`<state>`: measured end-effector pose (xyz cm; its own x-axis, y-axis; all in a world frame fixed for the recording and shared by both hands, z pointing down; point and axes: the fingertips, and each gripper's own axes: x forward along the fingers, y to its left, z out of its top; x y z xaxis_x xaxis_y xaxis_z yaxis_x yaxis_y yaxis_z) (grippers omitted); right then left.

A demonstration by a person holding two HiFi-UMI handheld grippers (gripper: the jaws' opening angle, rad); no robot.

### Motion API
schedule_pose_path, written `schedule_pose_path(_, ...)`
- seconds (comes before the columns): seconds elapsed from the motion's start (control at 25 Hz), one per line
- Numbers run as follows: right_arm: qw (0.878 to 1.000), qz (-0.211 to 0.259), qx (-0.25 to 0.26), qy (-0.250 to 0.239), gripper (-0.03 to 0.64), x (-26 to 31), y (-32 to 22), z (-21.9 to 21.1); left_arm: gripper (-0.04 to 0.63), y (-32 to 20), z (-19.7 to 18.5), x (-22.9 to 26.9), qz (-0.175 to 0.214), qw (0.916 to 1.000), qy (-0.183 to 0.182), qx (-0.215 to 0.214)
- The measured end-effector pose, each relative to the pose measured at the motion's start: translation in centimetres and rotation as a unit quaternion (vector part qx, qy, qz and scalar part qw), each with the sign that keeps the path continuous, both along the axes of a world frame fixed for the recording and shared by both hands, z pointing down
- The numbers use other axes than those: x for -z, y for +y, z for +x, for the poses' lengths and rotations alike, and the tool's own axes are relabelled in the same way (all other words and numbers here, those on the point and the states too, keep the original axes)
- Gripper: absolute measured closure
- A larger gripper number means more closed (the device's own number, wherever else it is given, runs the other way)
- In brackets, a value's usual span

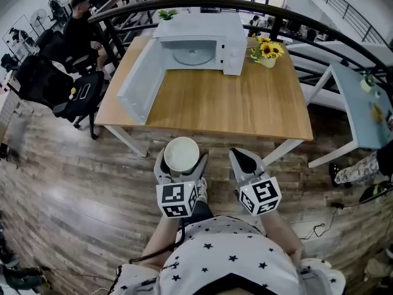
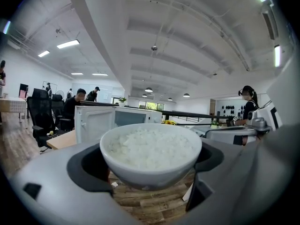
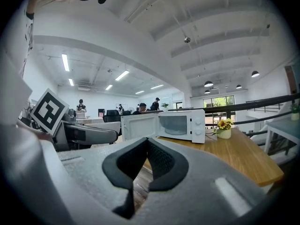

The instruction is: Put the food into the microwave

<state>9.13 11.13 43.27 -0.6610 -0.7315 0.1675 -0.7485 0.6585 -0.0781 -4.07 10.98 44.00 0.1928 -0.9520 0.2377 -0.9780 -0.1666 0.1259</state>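
Observation:
A white bowl of rice [image 1: 182,154] [image 2: 151,153] is held over the floor just short of the table's near edge, with my left gripper [image 1: 180,162] [image 2: 151,165] shut on it, one jaw on each side. The white microwave [image 1: 198,42] [image 2: 101,122] [image 3: 165,125] stands at the far side of the wooden table [image 1: 233,103], its door [image 1: 142,78] swung wide open to the left and the glass turntable [image 1: 192,55] bare. My right gripper [image 1: 245,160] [image 3: 145,161] is beside the left one, shut, its pads meeting with nothing between them.
A pot of sunflowers [image 1: 268,51] [image 3: 224,128] sits right of the microwave. Office chairs [image 1: 58,85] and a seated person [image 1: 83,32] are to the table's left. A light blue table [image 1: 367,106] stands at the right. A dark railing [image 1: 295,18] runs behind.

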Motion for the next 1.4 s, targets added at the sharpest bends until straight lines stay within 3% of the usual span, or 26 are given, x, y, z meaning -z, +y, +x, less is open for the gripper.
schedule_pose_path(0.68, 1.000, 0.006, -0.020, 0.003, 0.611, 1.7, -17.9, -5.5, 0.095, -18.2, -4.9, 1.1, 0.001, 0.9995, 0.001, -0.031)
schedule_pose_path(1.4, 0.999, -0.004, -0.048, 0.015, 0.611, -0.2, -28.4, -8.5, 0.095, -30.0, -7.6, -1.3, -0.016, 0.9976, 0.001, -0.067)
